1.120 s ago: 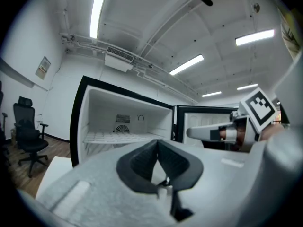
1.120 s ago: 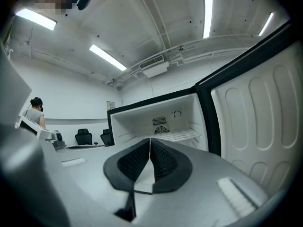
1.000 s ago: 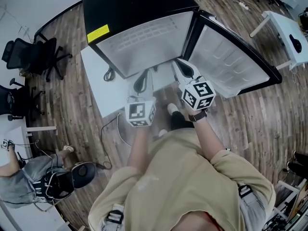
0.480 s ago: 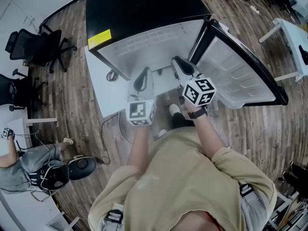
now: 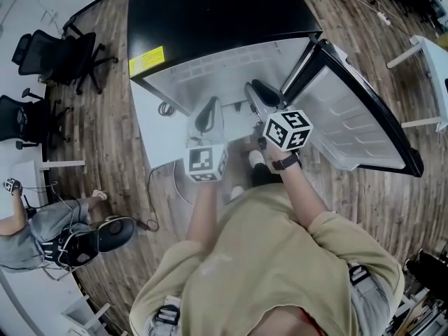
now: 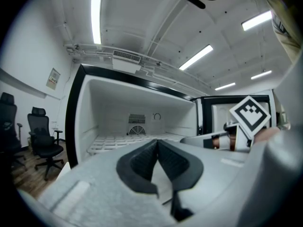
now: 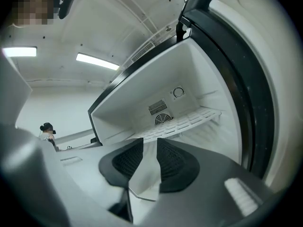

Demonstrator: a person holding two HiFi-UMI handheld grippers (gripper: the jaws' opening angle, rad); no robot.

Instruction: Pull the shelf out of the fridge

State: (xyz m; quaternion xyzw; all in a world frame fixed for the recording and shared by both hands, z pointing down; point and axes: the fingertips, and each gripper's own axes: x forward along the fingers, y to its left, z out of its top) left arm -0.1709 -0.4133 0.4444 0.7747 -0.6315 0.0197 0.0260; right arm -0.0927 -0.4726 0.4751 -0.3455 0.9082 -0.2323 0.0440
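Now, the white plastic grid shelf (image 7: 188,120) looks light and stiff; take its front edge. Both are empty: the right hand-held gripper (image 7: 150,141) has just been opening, jaws narrowly apart; the left hand-held gripper (image 6: 157,142) is pinched closed.

One fridge (image 5: 210,19) is standing with its one door (image 5: 357,110) hanging open, and one white wire shelf (image 6: 113,142) is showing inside. Two grippers, the left gripper (image 6: 157,142) and the right gripper (image 7: 150,141), are pointing toward it, each carrying one marker cube (image 5: 205,163). Two office chairs (image 5: 59,54) are standing at the left, one white table (image 5: 435,68) is showing at the right, and one other person (image 5: 42,233) is sitting nearby.
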